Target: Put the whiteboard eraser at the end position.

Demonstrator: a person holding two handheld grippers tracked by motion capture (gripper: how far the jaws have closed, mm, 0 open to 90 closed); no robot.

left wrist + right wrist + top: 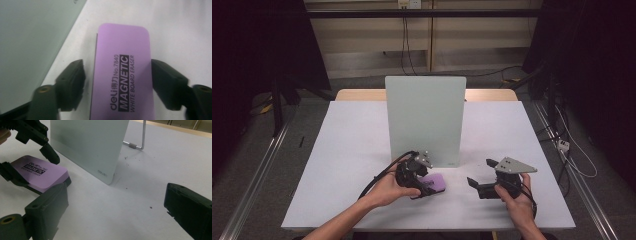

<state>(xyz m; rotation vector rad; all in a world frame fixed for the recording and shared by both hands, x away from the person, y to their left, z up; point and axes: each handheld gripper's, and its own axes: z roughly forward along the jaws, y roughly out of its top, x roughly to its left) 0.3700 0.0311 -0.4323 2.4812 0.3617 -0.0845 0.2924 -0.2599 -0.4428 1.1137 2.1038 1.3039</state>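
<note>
The flat purple plastic whiteboard eraser [122, 75] is laid on the white table [347, 150], just in front of the pale green standing board [426, 120]. It is seen between the jaws of the left gripper [117, 83], which are let go and not pressed on it. The right gripper [479, 175] is held wide apart over bare table, with nothing in it.

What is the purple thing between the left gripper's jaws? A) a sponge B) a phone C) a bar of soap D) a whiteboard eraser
D: the purple eraser lying on the table has "MAGNETIC WHITE BOARD ERASER" printed on top.
</note>
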